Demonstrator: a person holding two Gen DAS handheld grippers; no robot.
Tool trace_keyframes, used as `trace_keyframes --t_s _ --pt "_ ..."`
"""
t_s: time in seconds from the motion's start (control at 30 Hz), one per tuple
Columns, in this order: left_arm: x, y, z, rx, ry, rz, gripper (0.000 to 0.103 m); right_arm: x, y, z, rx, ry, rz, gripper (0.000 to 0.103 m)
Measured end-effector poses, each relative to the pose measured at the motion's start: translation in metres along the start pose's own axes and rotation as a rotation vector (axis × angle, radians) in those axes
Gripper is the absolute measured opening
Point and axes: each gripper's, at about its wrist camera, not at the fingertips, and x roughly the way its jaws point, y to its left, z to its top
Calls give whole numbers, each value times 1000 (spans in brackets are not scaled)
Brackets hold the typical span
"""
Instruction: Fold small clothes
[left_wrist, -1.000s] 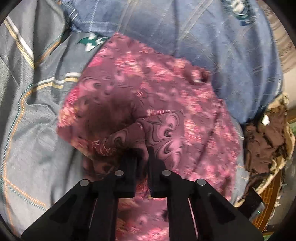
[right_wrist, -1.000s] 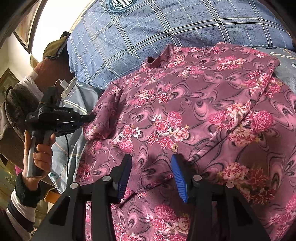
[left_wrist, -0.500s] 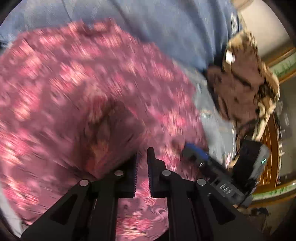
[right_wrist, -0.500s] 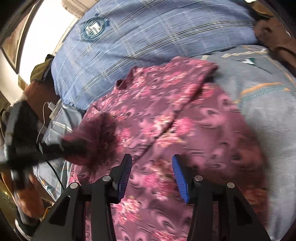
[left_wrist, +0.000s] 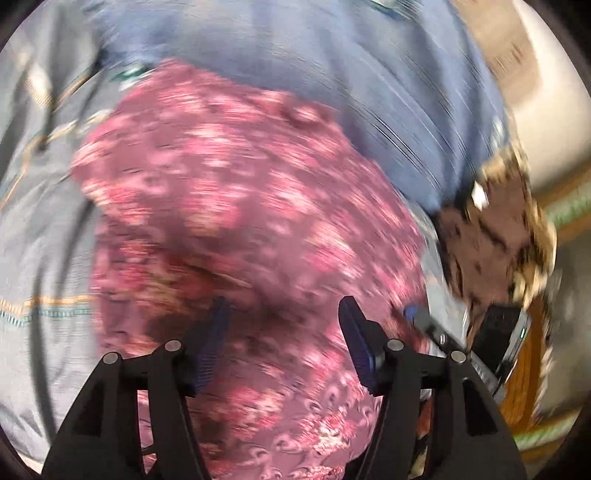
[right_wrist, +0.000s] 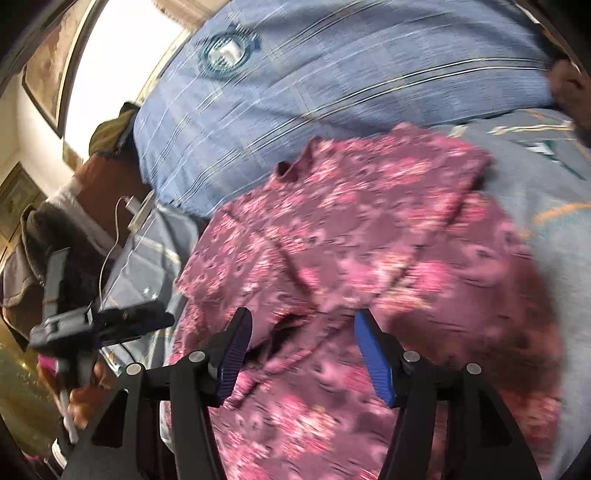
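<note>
A maroon garment with pink flowers (left_wrist: 251, 206) (right_wrist: 369, 236) lies partly folded on a grey-blue bedsheet (left_wrist: 40, 229). My left gripper (left_wrist: 282, 314) hovers over its near part, jaws opening, nothing pinched between them; the view is motion-blurred. My right gripper (right_wrist: 303, 328) hangs above the garment's front fold with its blue pads (right_wrist: 373, 354) apart, jaws opening, holding nothing. In the right wrist view the left gripper (right_wrist: 136, 321) shows at the left edge of the garment, held by a hand (right_wrist: 79, 402). The right gripper's tip (left_wrist: 417, 314) appears at the right in the left wrist view.
A blue plaid pillow (right_wrist: 332, 85) lies just behind the garment. A brown and tan fuzzy cloth (left_wrist: 491, 240) is heaped at the bed's right side beside a wooden frame (left_wrist: 532, 369). A white charger and cable (right_wrist: 136, 210) lie at the bed's left edge.
My left gripper carried a flap of the garment across, let it go and opened. The right gripper opened a little wider. The garment now lies narrower, folded over itself.
</note>
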Motion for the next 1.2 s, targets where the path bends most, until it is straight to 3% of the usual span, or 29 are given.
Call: trace_keyframes --t_s 0.13,0.27,0.3,0.33,0.37,0.47,0.5,0.57,0.67,0.9,1.03,1.13,1.2 --pt "21 35 7 -138 39 -79 60 30 7 7 11 38 -71 64" --pt "48 44 11 -193 85 -105 60 55 8 8 35 92 -31 63" --pt "51 44 12 -203 74 -111 60 60 10 7 19 108 -22 54" --pt "51 41 15 -204 47 -119 59 64 15 6 -11 124 -26 24" --pt "50 38 19 -203 28 -115 57 67 19 6 -31 136 -25 9" --pt "44 35 24 -211 9 -124 21 53 28 7 -40 89 7 8" --pt "43 34 24 -212 10 -130 21 42 29 7 -21 69 49 8" --pt "34 30 16 -204 14 -151 21 17 32 5 0 31 112 8" --pt "25 27 -3 -184 12 -143 21 -11 24 -4 7 5 116 8" --pt "27 59 -22 -248 21 -112 21 6 -22 -39 141 105 75 8" --pt "10 72 -16 -267 -15 -128 22 1 -16 -43 144 74 124 8" --pt "2 68 -5 -248 -49 -115 33 -1 -16 -42 132 62 114 8" --pt "8 64 2 -234 -53 -86 38 9 -23 -43 135 81 62 8"
